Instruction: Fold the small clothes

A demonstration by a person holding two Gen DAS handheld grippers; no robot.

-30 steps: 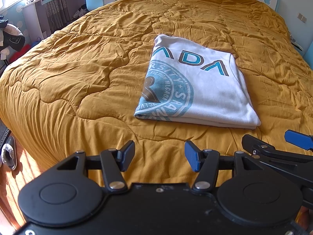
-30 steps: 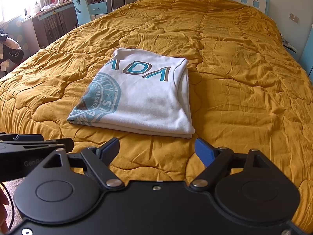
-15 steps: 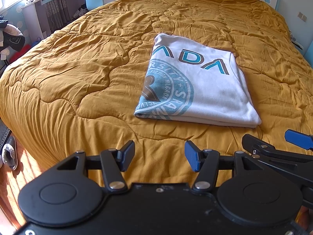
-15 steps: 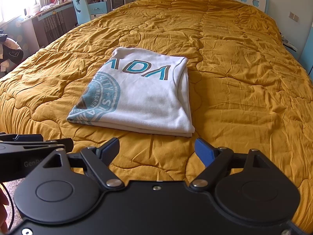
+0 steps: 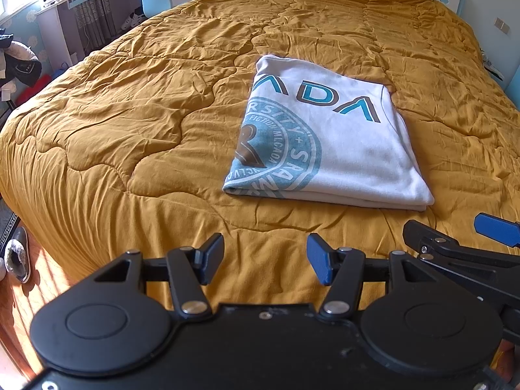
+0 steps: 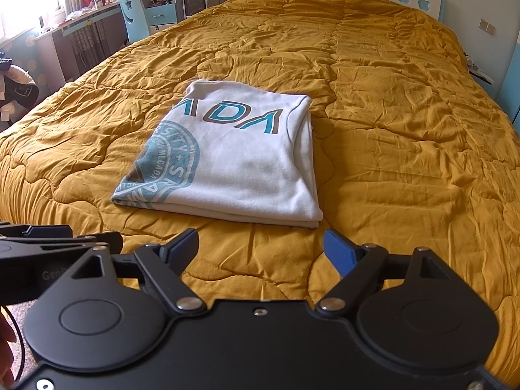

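A folded white T-shirt point(image 5: 328, 139) lies on the mustard quilt point(image 5: 130, 107). Short of it, the left gripper point(image 5: 265, 258) and right gripper point(image 6: 260, 250) gape empty. Only the left view shows a slipper point(image 5: 18, 253).

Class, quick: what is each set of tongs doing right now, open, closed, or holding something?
Left tongs: open, holding nothing.
Right tongs: open, holding nothing; the folded shirt lies untouched on the bed.
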